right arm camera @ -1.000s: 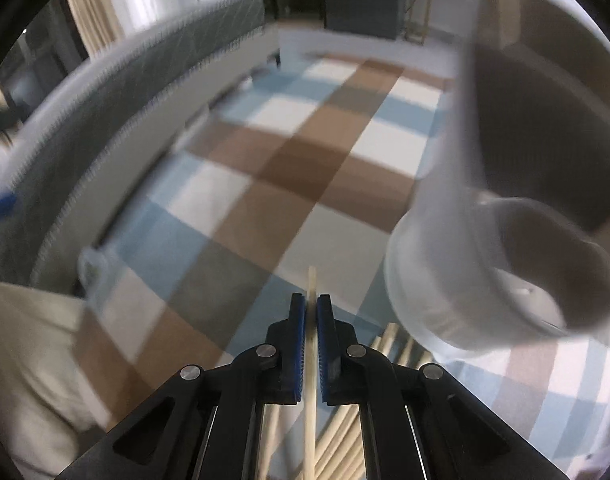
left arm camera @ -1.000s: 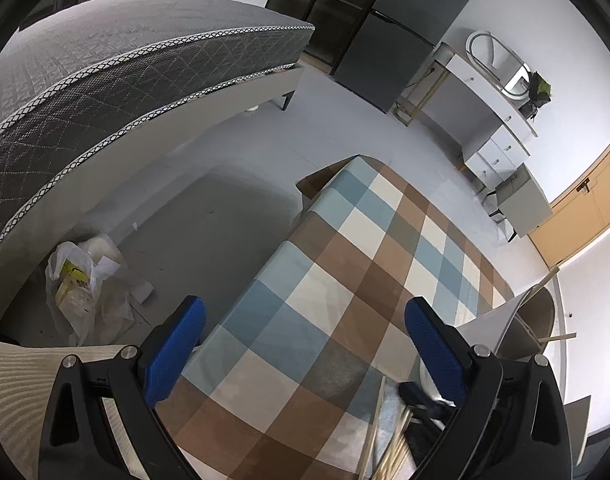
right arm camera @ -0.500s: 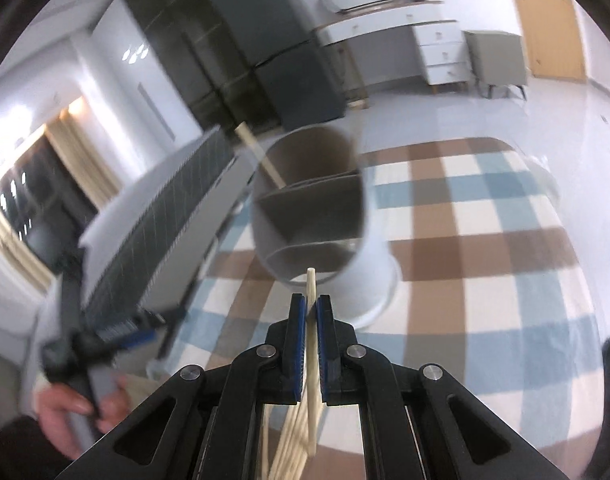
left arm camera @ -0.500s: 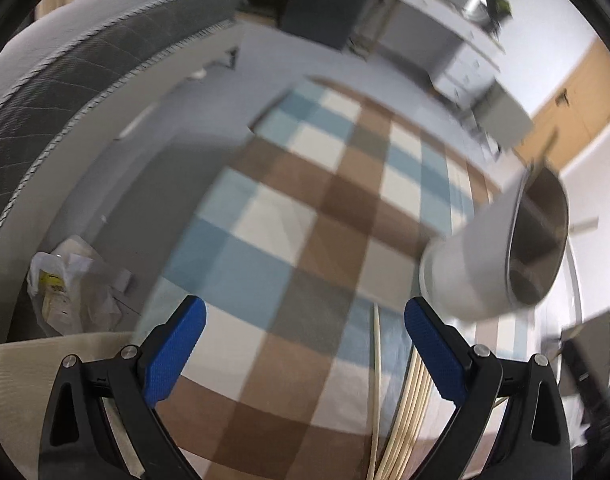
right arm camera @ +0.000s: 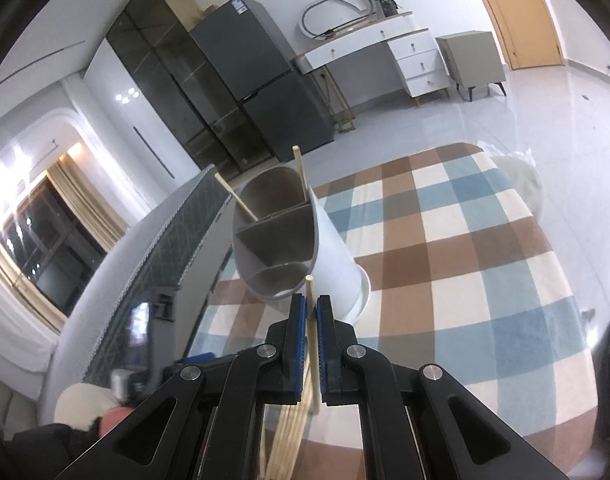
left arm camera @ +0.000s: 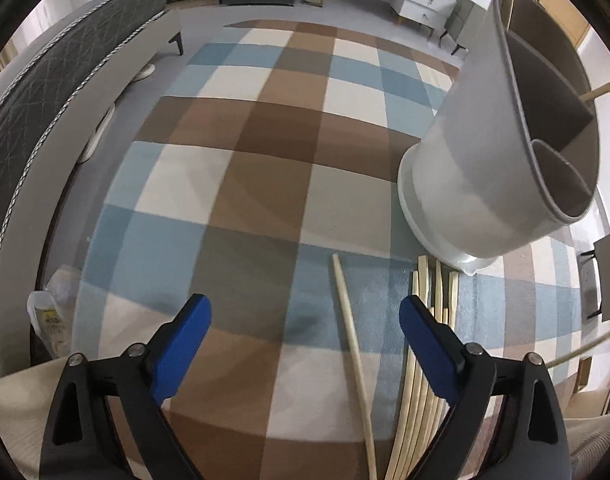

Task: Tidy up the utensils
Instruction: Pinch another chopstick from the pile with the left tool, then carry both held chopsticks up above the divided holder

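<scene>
A white utensil holder (left arm camera: pixel 485 168) with grey dividers stands on the checked tablecloth (left arm camera: pixel 265 160), with two chopsticks in its far compartment (right arm camera: pixel 301 168). My left gripper (left arm camera: pixel 305 340) is open and empty above a single loose chopstick (left arm camera: pixel 351 340), with a bundle of chopsticks (left arm camera: pixel 421 380) lying beside it. My right gripper (right arm camera: pixel 311 312) is shut on one chopstick (right arm camera: pixel 311 292), held upright just in front of the holder (right arm camera: pixel 289 240), which shows tilted in the right wrist view.
A grey bed (left arm camera: pixel 45 92) runs along the table's left side. A plastic bag (left arm camera: pixel 53 320) lies on the floor by it. A dark fridge (right arm camera: pixel 257 92), a white desk (right arm camera: pixel 385 48) and a door (right arm camera: pixel 517 12) stand at the back.
My right gripper has lifted the chopstick from the table up towards the holder's rim. My left gripper has swung right and down over the loose chopsticks.
</scene>
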